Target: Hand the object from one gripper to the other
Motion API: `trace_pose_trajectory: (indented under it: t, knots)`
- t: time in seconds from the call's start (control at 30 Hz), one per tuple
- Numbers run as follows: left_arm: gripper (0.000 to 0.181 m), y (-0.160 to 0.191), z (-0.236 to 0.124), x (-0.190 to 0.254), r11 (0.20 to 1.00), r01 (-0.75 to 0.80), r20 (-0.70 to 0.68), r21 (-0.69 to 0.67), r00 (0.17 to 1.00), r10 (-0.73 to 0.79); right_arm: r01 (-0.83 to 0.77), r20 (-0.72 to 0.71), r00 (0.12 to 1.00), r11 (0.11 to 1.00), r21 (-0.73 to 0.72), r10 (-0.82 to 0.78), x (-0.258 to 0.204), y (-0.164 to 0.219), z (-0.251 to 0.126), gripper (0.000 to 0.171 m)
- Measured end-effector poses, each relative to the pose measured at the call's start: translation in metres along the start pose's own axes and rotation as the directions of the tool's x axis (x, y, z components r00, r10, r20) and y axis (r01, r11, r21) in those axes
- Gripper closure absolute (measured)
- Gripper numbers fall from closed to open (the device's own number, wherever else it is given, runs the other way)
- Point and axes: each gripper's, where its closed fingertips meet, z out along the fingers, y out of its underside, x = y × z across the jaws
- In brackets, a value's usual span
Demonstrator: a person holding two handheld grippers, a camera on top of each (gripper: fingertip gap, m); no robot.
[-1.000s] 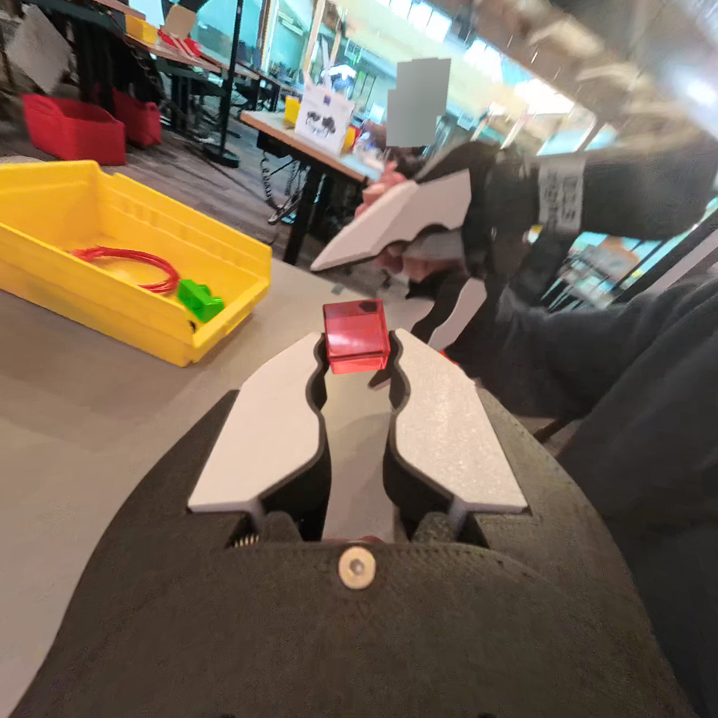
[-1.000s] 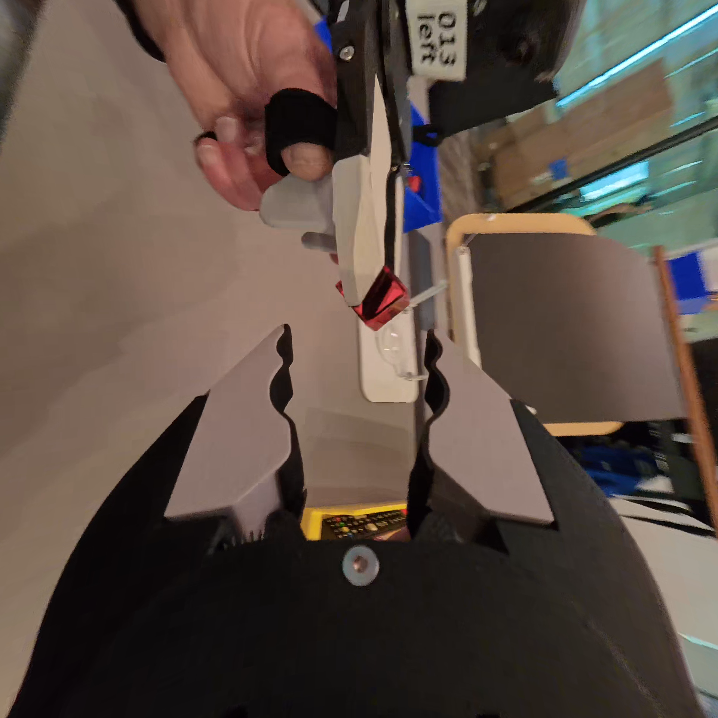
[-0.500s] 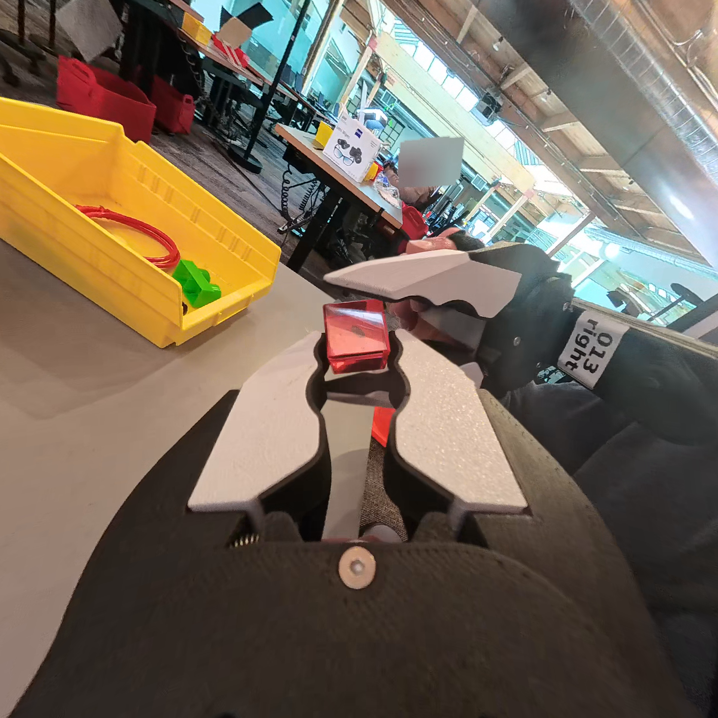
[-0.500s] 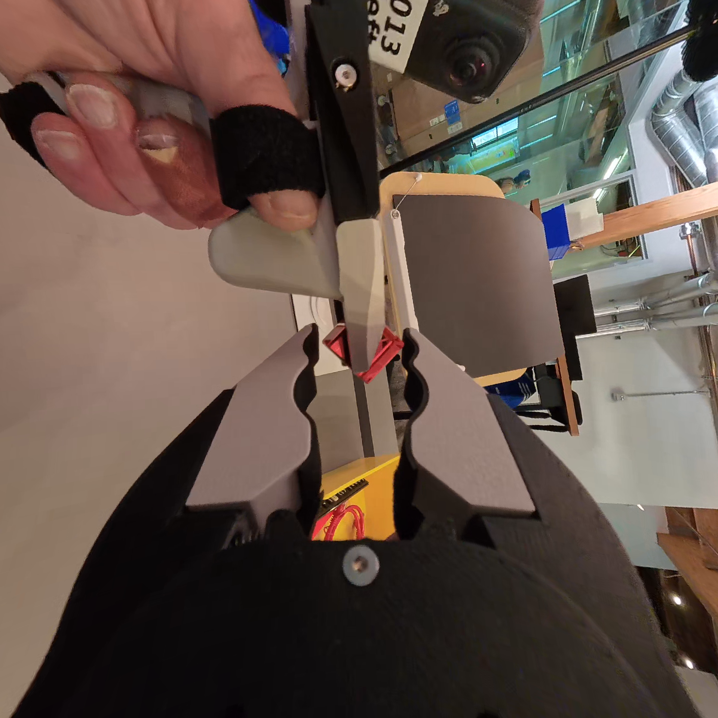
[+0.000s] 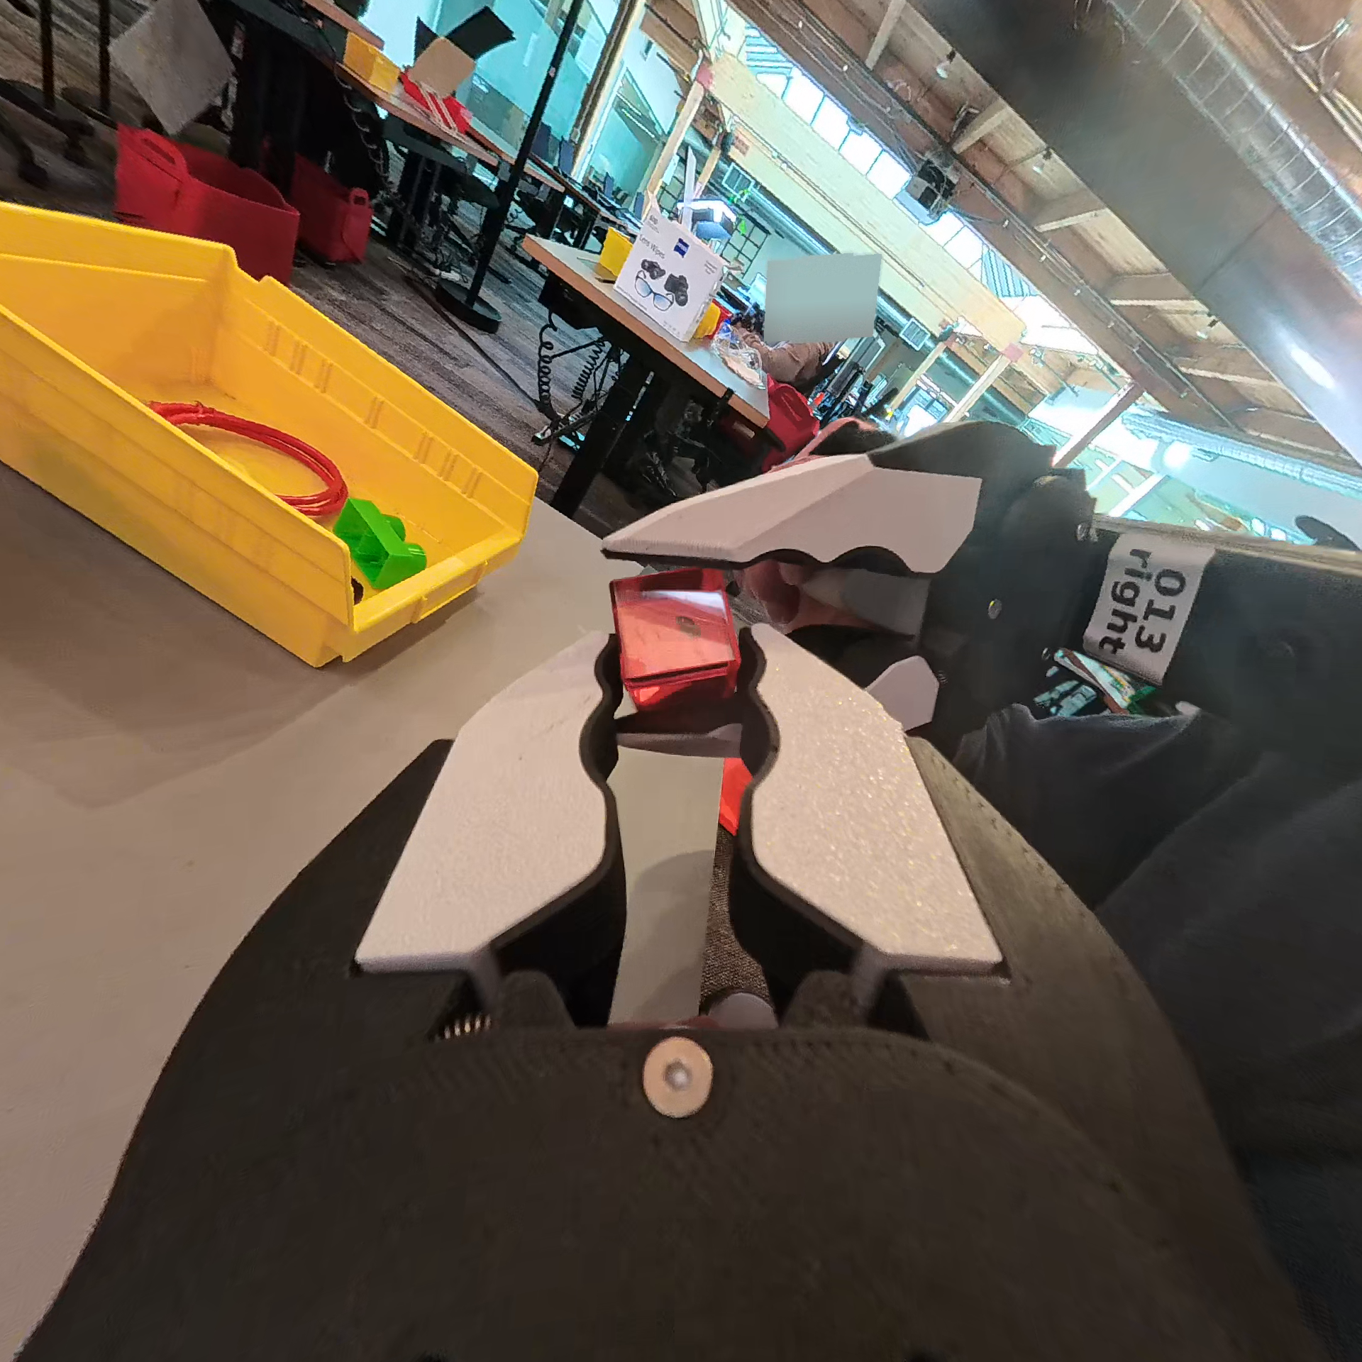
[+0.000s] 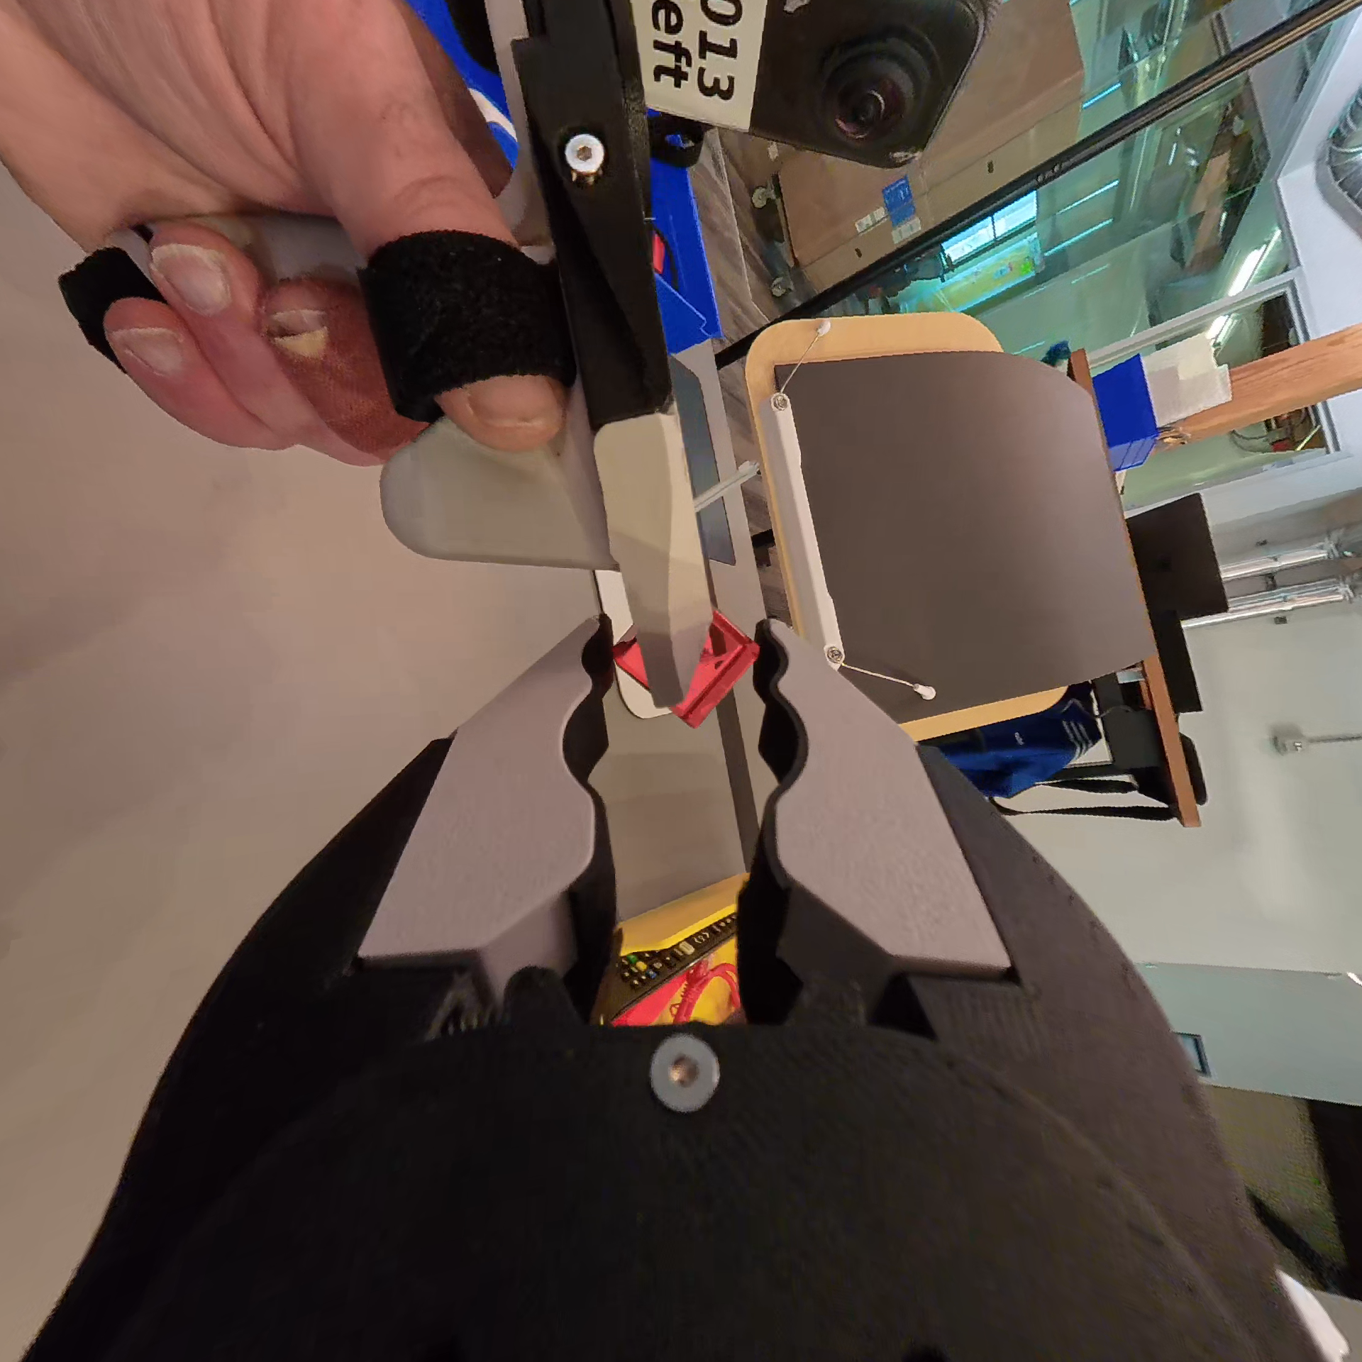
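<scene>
While the left gripper (image 5: 674,652) pinches the red cube (image 5: 674,641) between its two pale fingertips, the right gripper (image 6: 682,641) has its own fingers spread on either side of the same cube, one above it and one below as the left wrist view has it. In that view the cube sits at the centre, just past the fingertips at 12 o'clock from the gripper's body, its glossy top face turned toward the camera. The upper finger (image 5: 781,508) of the right gripper reaches in from 3 o'clock and lies just over the cube's top edge; whether it touches cannot be told. The lower finger shows only as a sliver under the cube.

In the right wrist view the cube (image 6: 726,667) lies between the two grey fingertips, partly hidden behind one finger of the left gripper (image 6: 659,589) that comes down from 12 o'clock. A narrow gap shows between the cube and each fingertip of the right gripper, so it is parted around the cube, not clamped on it. A hand (image 6: 295,243) grips the left gripper's handle at 11 o'clock, one finger in a black strap.

On the grey table (image 5: 147,774), at 10 o'clock in the left wrist view and well apart from the cube, stands a yellow bin (image 5: 243,516) holding a red wire coil (image 5: 258,449) and a green block (image 5: 379,542).
</scene>
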Motion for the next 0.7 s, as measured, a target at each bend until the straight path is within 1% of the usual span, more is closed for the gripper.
trace_pose_trajectory:
  t: [0.1,0.2,0.27,0.33,0.4,0.47,0.53,0.6,0.63,0.7]
  knots:
    - [0.151,-0.002,-0.001,0.002,1.0,-0.021,-0.002,0.013,1.0,0.021,-0.043,0.028,0.999,0.999,0.019,0.042,0.0,-0.001,-0.001,0.136]
    - [0.142,-0.003,-0.003,0.004,0.996,-0.084,0.011,0.012,0.996,0.084,-0.109,0.086,0.991,0.993,0.036,0.106,0.001,0.001,-0.003,0.136]
    - [0.134,-0.005,-0.007,0.003,0.986,-0.164,0.045,0.013,0.986,0.164,-0.198,0.164,0.968,0.979,0.054,0.187,0.0,0.001,-0.004,0.136]
    - [0.131,-0.007,-0.012,0.003,0.963,-0.27,0.077,0.007,0.96,0.268,-0.284,0.27,0.928,0.957,0.062,0.257,-0.003,0.003,-0.006,0.136]
    - [0.131,-0.007,-0.016,0.004,0.902,-0.432,0.119,-0.02,0.894,0.431,-0.365,0.376,0.869,0.93,0.052,0.32,-0.005,0.008,-0.006,0.135]
    - [0.131,-0.001,-0.016,0.005,0.778,-0.618,0.152,-0.109,0.763,0.628,-0.42,0.527,0.775,0.907,0.018,0.348,-0.017,0.011,-0.009,0.135]
    - [0.128,0.006,-0.014,0.008,0.609,-0.766,0.148,-0.207,0.59,0.793,-0.445,0.647,0.675,0.895,-0.025,0.354,-0.027,0.013,-0.014,0.135]
    - [0.128,0.01,-0.01,0.006,0.424,-0.854,0.129,-0.302,0.404,0.906,-0.473,0.753,0.556,0.879,-0.059,0.351,-0.035,0.01,-0.022,0.135]
    - [0.127,0.012,-0.008,0.006,0.332,-0.881,0.115,-0.338,0.311,0.943,-0.481,0.782,0.514,0.874,-0.077,0.352,-0.036,0.01,-0.023,0.136]
    - [0.127,0.016,-0.003,0.005,0.19,-0.904,0.073,-0.382,0.176,0.982,-0.471,0.84,0.418,0.873,-0.124,0.345,-0.043,0.011,-0.028,0.136]
